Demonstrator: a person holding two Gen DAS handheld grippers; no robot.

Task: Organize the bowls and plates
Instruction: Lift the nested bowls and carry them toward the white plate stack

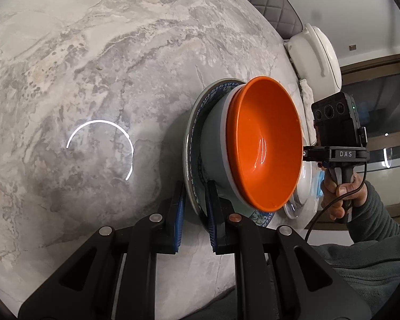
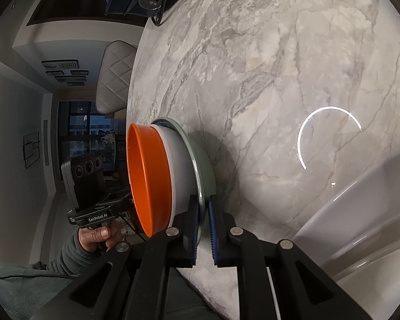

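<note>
Grey marble bench (image 1: pixel 93 66) here, carrying a blue-patterned plate (image 1: pixel 193 144), a white dish (image 2: pixel 360 213) beside it, and a white pot (image 1: pixel 312 53) at the far edge.

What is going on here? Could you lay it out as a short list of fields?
surface: marble table
stack: orange bowl nested in grey bowl, both standing on a blue-patterned plate
left gripper: shut on the plate's rim
right gripper: shut on the plate's rim, opposite side
hands: one on each gripper handle, e.g. right hand
nearby: white dish beside the stack; white lidded pot at the table's edge
plate lifted or resting: cannot tell
</note>
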